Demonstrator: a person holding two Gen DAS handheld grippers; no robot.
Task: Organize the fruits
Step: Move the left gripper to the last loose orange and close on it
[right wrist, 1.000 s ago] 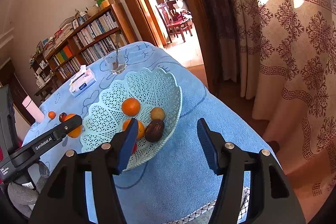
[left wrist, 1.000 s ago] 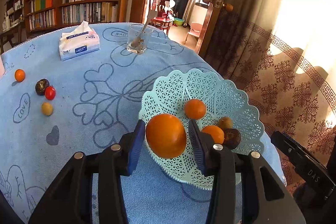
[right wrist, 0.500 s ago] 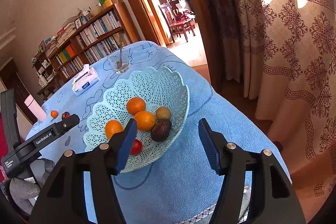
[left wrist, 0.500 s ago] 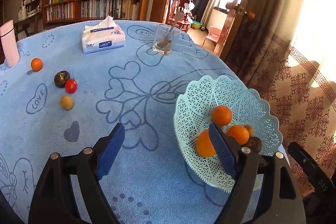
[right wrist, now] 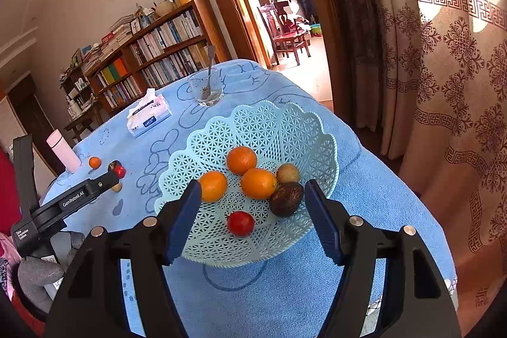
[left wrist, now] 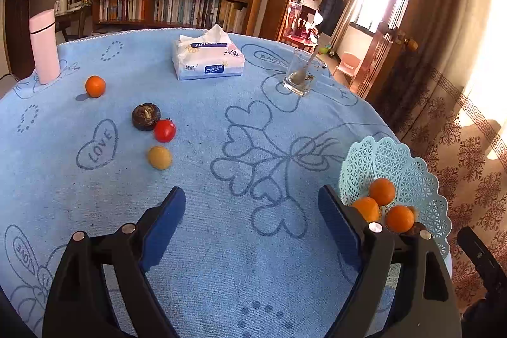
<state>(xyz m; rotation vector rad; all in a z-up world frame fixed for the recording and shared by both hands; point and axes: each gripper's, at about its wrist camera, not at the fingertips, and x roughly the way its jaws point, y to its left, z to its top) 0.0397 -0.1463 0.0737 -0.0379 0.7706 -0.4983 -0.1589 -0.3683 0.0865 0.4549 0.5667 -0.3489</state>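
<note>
Both tools spread, empty; right view alone shows basket tomato (left hides it).

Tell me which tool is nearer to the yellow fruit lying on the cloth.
Left. The left tool hangs open just short of the yellow fruit; the right tool hovers over the basket, far across the table.

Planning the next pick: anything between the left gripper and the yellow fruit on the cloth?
Nothing visible. The left gripper is open and empty; only bare cloth lies between it and the yellow fruit. The tomato sits just beyond.
</note>
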